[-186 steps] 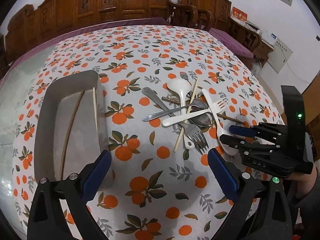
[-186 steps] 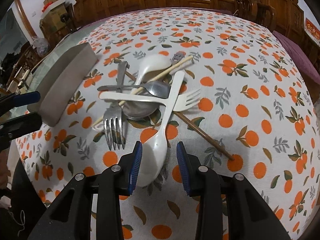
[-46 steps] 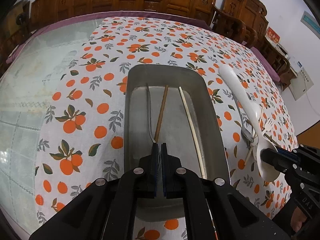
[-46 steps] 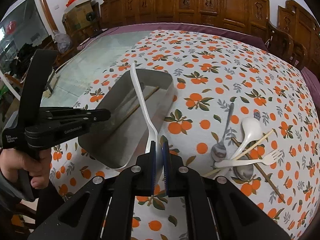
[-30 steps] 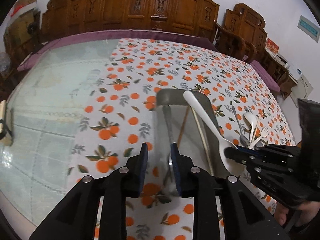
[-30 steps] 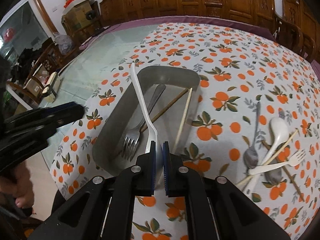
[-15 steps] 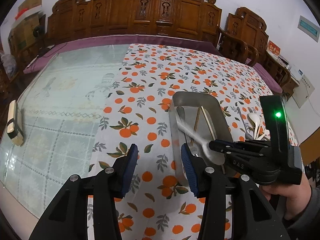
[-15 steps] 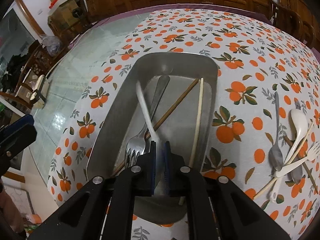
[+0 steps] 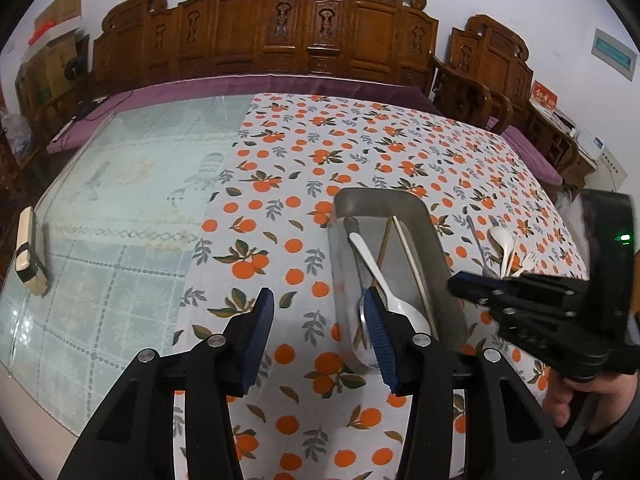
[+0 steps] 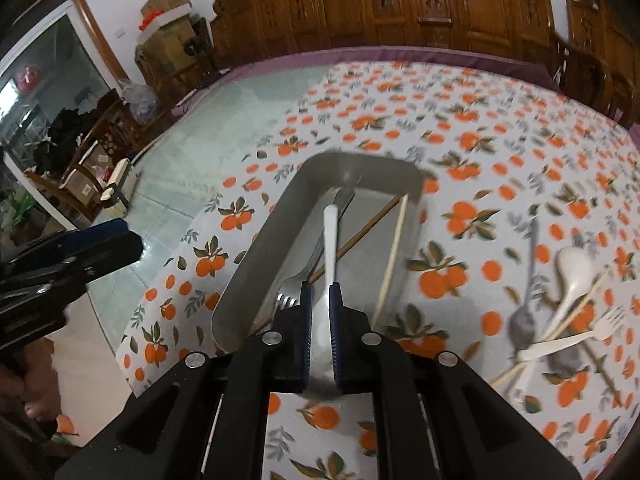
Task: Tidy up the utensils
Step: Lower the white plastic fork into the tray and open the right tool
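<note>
A grey metal tray point(image 9: 434, 236) point(image 10: 256, 248) sits on the orange-print tablecloth. In it lie a metal fork point(image 10: 298, 280), a brown chopstick point(image 10: 368, 222), a pale chopstick point(image 10: 394, 248) and a white plastic spoon point(image 9: 374, 268) point(image 10: 330, 240). My right gripper point(image 10: 319, 312) hangs just above the tray's near end, its jaws slightly apart around the spoon's bowl, which rests in the tray. It also shows in the left wrist view point(image 9: 456, 284). My left gripper point(image 9: 320, 332) is open and empty, left of the tray's near end.
A pile of utensils lies right of the tray: a white ladle spoon point(image 10: 574, 272), a white plastic fork point(image 10: 568, 342), metal spoons point(image 10: 524, 320) and chopsticks. A small block point(image 9: 26, 250) lies on the glass at the far left. Carved wooden chairs line the far side.
My right gripper has lowered the white spoon into the tray, parted its jaws and drawn back slightly. My left gripper has opened wider and moved back.
</note>
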